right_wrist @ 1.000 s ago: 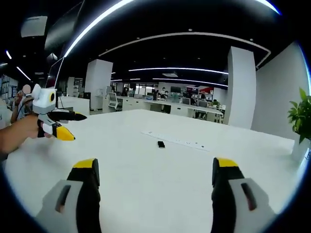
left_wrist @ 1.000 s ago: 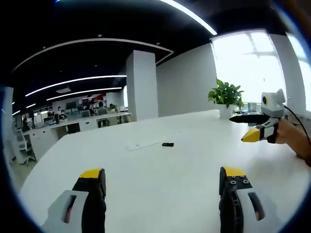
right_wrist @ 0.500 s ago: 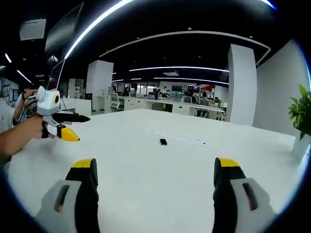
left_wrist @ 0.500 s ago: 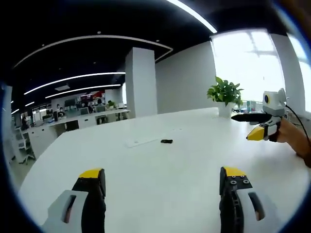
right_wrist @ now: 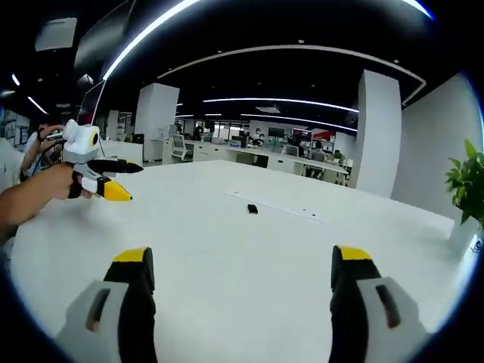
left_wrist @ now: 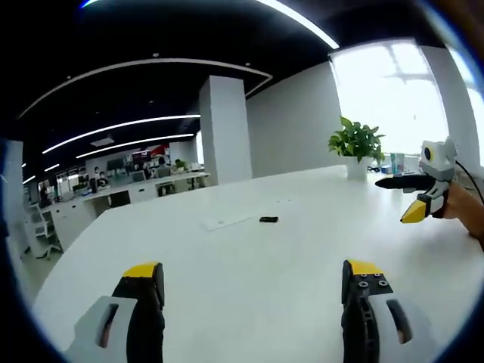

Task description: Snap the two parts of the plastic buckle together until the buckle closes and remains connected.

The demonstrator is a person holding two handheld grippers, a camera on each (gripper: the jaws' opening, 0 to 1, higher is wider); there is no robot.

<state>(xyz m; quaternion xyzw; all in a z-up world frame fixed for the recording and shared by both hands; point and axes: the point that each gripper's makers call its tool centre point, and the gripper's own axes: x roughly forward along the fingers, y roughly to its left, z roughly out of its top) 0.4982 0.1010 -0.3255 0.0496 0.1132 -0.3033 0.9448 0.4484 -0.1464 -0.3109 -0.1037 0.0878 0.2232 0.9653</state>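
Both tongs are held above the white table [left_wrist: 249, 287] with jaws spread wide and nothing between them, seemingly because neither has yet reached for anything. The left gripper [left_wrist: 253, 283] and right gripper [right_wrist: 242, 265] each look toward a small dark piece, apparently the buckle [left_wrist: 268, 219], lying well ahead of their tips beside a pale flat strip [right_wrist: 276, 208]. A potted plant [left_wrist: 357, 147] stands beyond. No writing is legible.

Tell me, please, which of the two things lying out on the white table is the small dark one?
The buckle, a small black piece; the pale flat strip beside it is long and nearly table-coloured.
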